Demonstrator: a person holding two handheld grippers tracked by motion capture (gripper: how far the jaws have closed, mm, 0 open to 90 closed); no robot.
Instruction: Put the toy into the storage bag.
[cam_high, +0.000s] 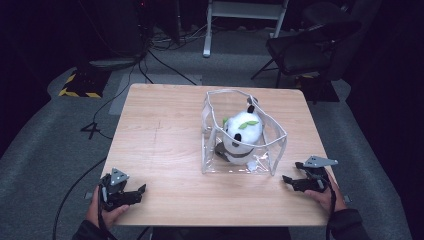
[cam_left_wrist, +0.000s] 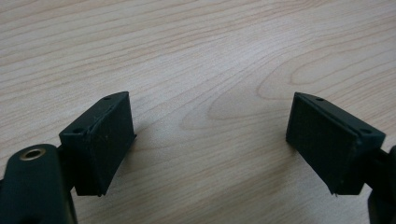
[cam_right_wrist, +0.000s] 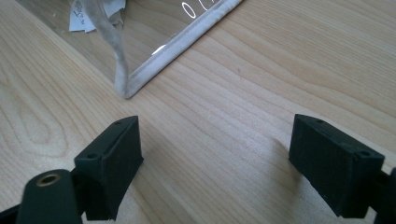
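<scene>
Table (cam_high: 165, 145): pale wood grain, rectangular.
Bag (cam_high: 276, 131): clear plastic, white piping, right of centre.
Panda (cam_high: 241, 134): white plush, inside bag.
Left gripper (cam_high: 141, 192): released, near-left.
Right gripper (cam_high: 287, 180): released, near-right.

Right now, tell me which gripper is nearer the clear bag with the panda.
Right. The right gripper sits just off the clear bag's near right corner; the left gripper rests far off at the table's near left corner.

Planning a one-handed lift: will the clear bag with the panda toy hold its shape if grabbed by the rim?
Probably not: the clear bag has thin see-through walls and a wavy rim, so expect sagging. The plush panda looks light but may shift.
</scene>
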